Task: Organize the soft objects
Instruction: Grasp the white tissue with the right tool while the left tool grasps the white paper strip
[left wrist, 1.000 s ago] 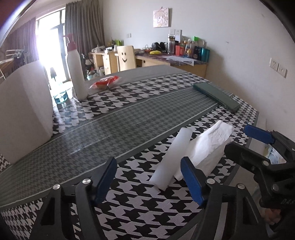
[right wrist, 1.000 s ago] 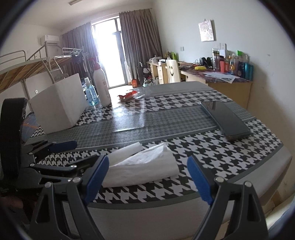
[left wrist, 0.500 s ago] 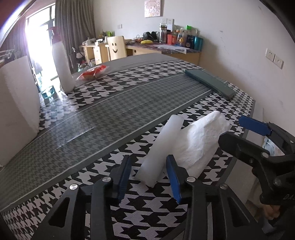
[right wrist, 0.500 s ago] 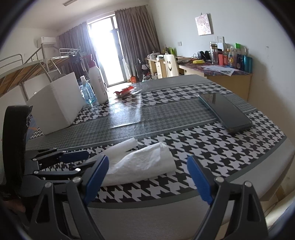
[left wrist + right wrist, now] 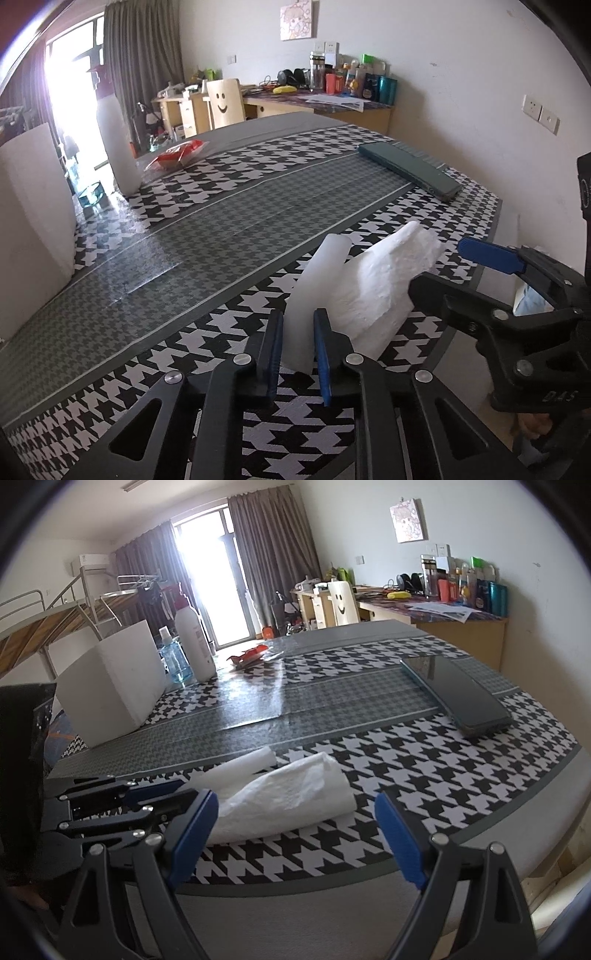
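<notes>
A white foam strip [image 5: 325,266] lies on the houndstooth table [image 5: 207,236] near its front edge, and my left gripper [image 5: 298,321] is shut on its near end, with both blue pads pressed against its sides. Beside it on the right lies a crumpled white tissue wad [image 5: 384,280]. In the right wrist view the tissue wad [image 5: 295,790] sits just ahead of my right gripper [image 5: 295,805], whose jaws stand wide open and touch nothing. The foam strip [image 5: 240,768] and the left gripper [image 5: 159,794] show at that view's left.
A big white foam block [image 5: 110,690] stands at the back left, with a white pump bottle [image 5: 194,646] and a blue bottle [image 5: 173,661] next to it. A red packet [image 5: 251,655] lies farther back. A dark flat case [image 5: 458,694] rests at the right.
My left gripper's jaws have closed from wide open onto the near end of the foam strip. The right gripper has stayed open in place.
</notes>
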`<state>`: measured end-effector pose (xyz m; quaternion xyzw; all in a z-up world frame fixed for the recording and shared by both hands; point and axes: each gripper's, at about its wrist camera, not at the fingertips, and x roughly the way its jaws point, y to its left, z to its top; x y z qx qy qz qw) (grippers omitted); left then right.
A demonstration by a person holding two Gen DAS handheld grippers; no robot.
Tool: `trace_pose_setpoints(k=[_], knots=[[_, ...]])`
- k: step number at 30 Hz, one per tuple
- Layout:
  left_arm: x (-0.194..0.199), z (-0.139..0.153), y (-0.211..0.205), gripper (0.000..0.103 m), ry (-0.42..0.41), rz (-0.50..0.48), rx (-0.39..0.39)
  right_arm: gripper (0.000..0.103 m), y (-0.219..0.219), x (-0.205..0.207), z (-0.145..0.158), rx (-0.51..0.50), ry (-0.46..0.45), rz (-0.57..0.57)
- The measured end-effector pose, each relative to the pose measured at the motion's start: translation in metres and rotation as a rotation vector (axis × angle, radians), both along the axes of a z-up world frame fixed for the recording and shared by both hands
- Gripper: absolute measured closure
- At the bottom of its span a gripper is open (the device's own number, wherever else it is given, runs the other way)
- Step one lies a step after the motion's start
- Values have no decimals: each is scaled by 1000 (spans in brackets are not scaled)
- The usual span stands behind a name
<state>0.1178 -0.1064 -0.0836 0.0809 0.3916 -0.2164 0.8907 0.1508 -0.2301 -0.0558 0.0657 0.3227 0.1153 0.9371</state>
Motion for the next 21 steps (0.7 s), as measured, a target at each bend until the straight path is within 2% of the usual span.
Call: trace_pose_setpoints(k=[6, 21], knots=[[-4, 9, 5, 85, -27, 7, -33, 13, 2, 0, 0, -2, 2, 1], [-6, 5, 6, 85, -15, 13, -36, 13, 10, 4, 6, 18, 16, -6]])
